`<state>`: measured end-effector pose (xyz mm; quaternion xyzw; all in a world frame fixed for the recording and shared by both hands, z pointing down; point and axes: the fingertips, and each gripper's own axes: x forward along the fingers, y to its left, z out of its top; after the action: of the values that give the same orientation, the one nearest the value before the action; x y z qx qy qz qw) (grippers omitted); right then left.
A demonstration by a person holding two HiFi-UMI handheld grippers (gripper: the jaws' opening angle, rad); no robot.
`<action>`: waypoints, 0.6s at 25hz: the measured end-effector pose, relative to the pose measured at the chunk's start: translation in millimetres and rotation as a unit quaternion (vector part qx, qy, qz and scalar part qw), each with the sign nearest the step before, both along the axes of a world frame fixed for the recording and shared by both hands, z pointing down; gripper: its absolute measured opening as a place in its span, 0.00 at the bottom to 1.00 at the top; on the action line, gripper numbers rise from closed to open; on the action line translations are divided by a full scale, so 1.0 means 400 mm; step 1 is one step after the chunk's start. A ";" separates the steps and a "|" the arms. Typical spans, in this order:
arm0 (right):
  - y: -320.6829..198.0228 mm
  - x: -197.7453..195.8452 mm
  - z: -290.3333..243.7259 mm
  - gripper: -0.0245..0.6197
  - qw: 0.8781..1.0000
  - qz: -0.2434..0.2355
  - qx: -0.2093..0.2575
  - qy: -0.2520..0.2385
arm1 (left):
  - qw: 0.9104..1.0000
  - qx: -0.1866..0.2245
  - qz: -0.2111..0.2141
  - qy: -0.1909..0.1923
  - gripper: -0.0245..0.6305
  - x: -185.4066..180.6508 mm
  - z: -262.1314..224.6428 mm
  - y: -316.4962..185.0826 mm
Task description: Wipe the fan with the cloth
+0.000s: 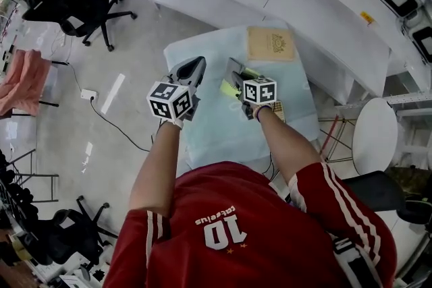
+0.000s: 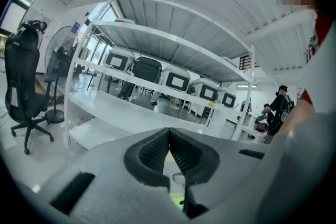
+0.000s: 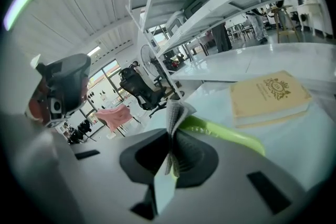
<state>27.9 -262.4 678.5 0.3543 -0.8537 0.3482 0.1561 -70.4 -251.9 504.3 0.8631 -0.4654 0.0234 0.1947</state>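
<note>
While the left claw (image 2: 169, 132) is closed, empty, the right claw (image 3: 172, 139) pinches the grey cloth (image 3: 177, 112).

a pale blue counter (image 1: 209, 138) carries a tan hardcover book (image 1: 271, 44) lying flat at its far right corner. a lime-green plastic object (image 1: 227, 88) sits near the middle, and a small tan gridded piece (image 1: 279, 110) near the right edge.

bright even indoor light | fisheye-warped edges | near parts blurred
</note>
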 end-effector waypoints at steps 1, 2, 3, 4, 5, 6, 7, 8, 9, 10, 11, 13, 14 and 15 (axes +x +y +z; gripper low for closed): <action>0.003 -0.001 0.001 0.07 1.000 0.002 0.001 0.003 | 1.000 0.004 0.003 -0.003 0.05 0.001 -0.009 0.004; 0.004 -0.001 0.004 0.07 1.000 0.006 0.000 0.004 | 1.000 0.008 0.003 -0.001 0.05 -0.001 -0.020 0.007; 0.004 0.001 0.007 0.07 1.000 0.012 0.000 0.003 | 1.000 0.011 0.001 0.003 0.05 -0.003 -0.029 0.010; 0.004 0.004 0.011 0.07 1.000 0.017 -0.001 0.002 | 1.000 0.013 -0.001 0.007 0.05 -0.004 -0.037 0.015; 0.004 0.007 0.015 0.07 1.000 0.023 -0.003 0.001 | 1.000 0.014 0.000 0.007 0.05 -0.002 -0.041 0.022; 0.004 0.010 0.019 0.07 1.000 0.027 -0.004 0.000 | 1.000 0.014 0.001 0.005 0.05 0.000 -0.043 0.029; 0.002 0.013 0.021 0.07 0.999 0.031 -0.005 0.000 | 1.000 0.015 0.003 0.003 0.05 0.001 -0.043 0.035; 0.000 0.015 0.022 0.07 0.999 0.034 -0.006 0.000 | 1.000 0.015 0.003 0.001 0.05 0.002 -0.041 0.039; -0.001 0.015 0.022 0.07 0.999 0.035 -0.006 0.000 | 1.000 0.014 0.001 -0.001 0.05 0.001 -0.040 0.041; -0.002 0.013 0.022 0.07 0.999 0.034 -0.006 0.000 | 1.000 0.012 -0.001 -0.002 0.05 -0.001 -0.037 0.043; -0.003 0.011 0.022 0.07 0.999 0.034 -0.005 0.000 | 1.000 0.011 -0.004 -0.005 0.05 -0.002 -0.035 0.044; -0.003 0.007 0.021 0.07 0.999 0.033 -0.004 -0.001 | 1.000 0.010 -0.007 -0.011 0.05 -0.004 -0.032 0.045; -0.003 0.006 0.020 0.07 0.999 0.034 -0.003 -0.001 | 1.000 0.010 -0.008 -0.013 0.05 -0.006 -0.032 0.046; -0.002 0.005 0.019 0.07 0.999 0.035 -0.003 0.000 | 1.000 0.009 -0.009 -0.014 0.05 -0.007 -0.031 0.046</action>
<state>29.7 -263.3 686.3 0.3836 -0.8396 0.3563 0.1448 -73.2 -233.3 492.1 0.8602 -0.4760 0.0293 0.1806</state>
